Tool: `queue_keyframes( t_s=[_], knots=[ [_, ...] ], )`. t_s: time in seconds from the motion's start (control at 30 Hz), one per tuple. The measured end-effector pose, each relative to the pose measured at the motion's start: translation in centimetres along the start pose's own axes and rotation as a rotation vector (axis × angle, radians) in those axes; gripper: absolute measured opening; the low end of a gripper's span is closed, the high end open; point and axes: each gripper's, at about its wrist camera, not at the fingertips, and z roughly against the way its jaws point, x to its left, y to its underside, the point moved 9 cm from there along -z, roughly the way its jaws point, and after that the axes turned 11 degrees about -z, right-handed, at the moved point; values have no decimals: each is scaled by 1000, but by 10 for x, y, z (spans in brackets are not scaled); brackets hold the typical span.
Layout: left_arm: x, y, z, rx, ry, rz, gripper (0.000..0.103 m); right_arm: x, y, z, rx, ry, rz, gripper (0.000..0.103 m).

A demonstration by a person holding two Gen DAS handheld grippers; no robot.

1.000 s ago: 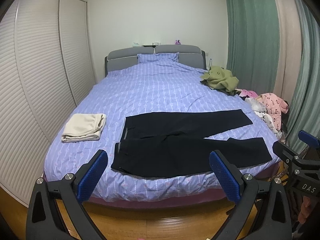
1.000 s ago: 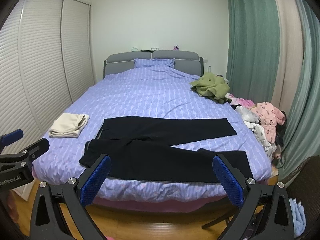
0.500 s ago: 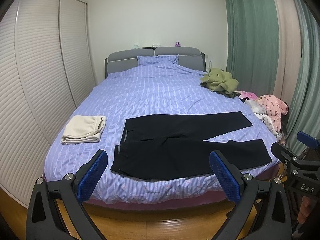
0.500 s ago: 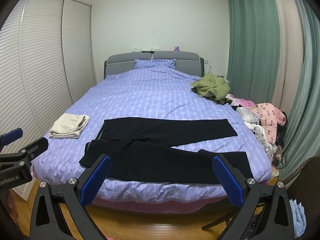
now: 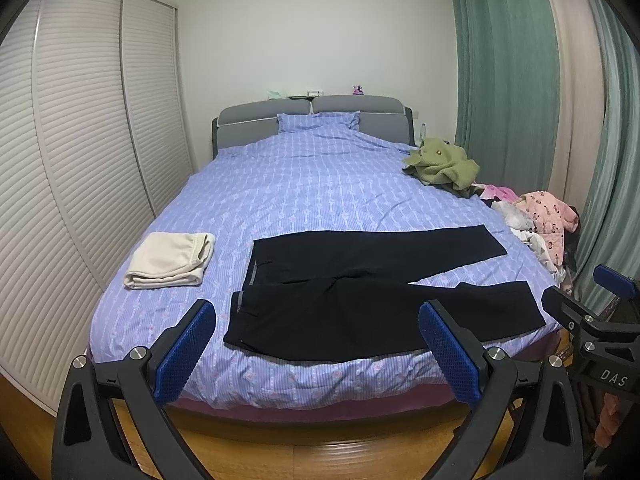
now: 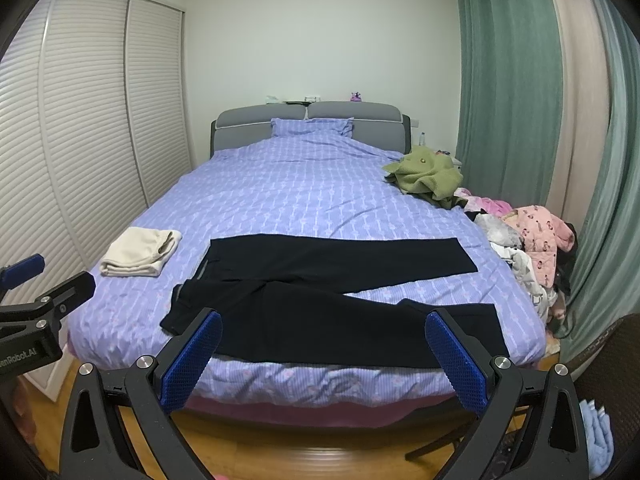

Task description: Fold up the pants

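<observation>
Black pants (image 5: 372, 300) lie spread across the foot of a bed (image 5: 320, 184), filling the lower centre of both wrist views, waistband at left, two legs splayed apart toward the right. The left gripper (image 5: 316, 344) and right gripper (image 6: 324, 356) hover off the bed's foot, each with jaws spread wide and holding nothing. The cloth looks smooth, thin and limp; a pinch may well catch one layer only, or drag the lavender patterned cover into creases. The near leg runs close to the mattress edge and could slide floorward if tugged. A folded cream garment (image 5: 170, 254) sits at middle left; an olive knit (image 5: 440, 164) and a pink heap of clothes (image 5: 544, 220) crowd the right.
</observation>
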Motion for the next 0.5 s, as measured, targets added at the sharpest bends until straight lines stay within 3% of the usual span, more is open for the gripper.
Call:
queue_keyframes(
  t_s=[0.5],
  knots=[
    [-2,3,-3,14,1,2,103,4,1,-5,7,-2,8,103]
  ],
)
